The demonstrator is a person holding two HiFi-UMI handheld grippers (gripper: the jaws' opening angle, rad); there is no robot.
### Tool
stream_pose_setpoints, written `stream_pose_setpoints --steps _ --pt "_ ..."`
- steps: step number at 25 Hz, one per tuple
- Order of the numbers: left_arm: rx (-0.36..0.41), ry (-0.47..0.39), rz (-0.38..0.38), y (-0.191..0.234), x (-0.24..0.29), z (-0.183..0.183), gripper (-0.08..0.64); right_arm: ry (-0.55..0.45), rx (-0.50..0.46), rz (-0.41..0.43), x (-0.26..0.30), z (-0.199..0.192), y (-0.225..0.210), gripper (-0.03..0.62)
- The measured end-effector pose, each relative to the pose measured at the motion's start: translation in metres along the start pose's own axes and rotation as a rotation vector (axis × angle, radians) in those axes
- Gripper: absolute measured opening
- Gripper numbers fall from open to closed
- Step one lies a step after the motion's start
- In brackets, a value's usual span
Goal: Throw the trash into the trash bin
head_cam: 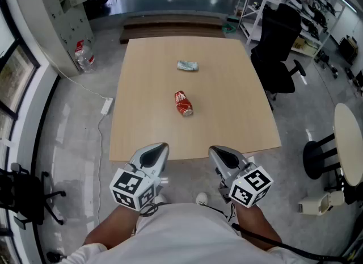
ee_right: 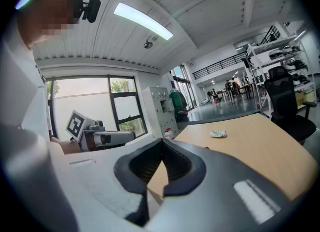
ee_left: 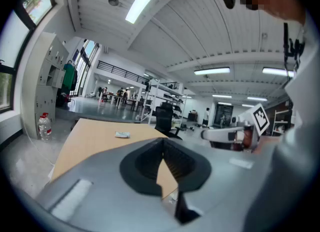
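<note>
A crushed red can [head_cam: 183,103] lies near the middle of the light wooden table [head_cam: 147,126]. Farther back rests a crumpled pale wrapper [head_cam: 188,66], also seen small as the wrapper [ee_left: 122,134] in the left gripper view and as the wrapper [ee_right: 218,133] in the right gripper view. My left gripper [head_cam: 160,148] and right gripper [head_cam: 215,152] hover side by side just short of the table's near edge, both shut with nothing between the jaws. No trash bin is in view.
A black office chair [head_cam: 279,53] stands at the table's right side. A water bottle [head_cam: 83,56] sits on the floor by grey lockers at the left, with a power strip [head_cam: 106,105] and cable nearby. A round white table [head_cam: 349,138] is at the right edge.
</note>
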State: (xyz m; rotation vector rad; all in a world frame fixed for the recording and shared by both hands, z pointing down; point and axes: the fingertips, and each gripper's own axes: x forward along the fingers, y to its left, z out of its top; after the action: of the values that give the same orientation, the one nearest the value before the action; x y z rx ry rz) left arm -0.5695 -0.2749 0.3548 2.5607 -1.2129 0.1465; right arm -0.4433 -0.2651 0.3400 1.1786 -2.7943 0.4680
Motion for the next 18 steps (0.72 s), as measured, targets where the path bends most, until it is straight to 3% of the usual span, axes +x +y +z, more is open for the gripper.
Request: stream_pose_setpoints --steps 14,18 --pt "-0.008 0.012 0.000 0.002 -0.004 -0.003 0.008 -0.026 0.006 0.018 0.004 0.006 0.008 0.003" --pt "-0.005 0.019 0.002 0.001 -0.007 -0.007 0.009 0.006 -0.018 0.007 0.008 -0.002 0.011 0.003"
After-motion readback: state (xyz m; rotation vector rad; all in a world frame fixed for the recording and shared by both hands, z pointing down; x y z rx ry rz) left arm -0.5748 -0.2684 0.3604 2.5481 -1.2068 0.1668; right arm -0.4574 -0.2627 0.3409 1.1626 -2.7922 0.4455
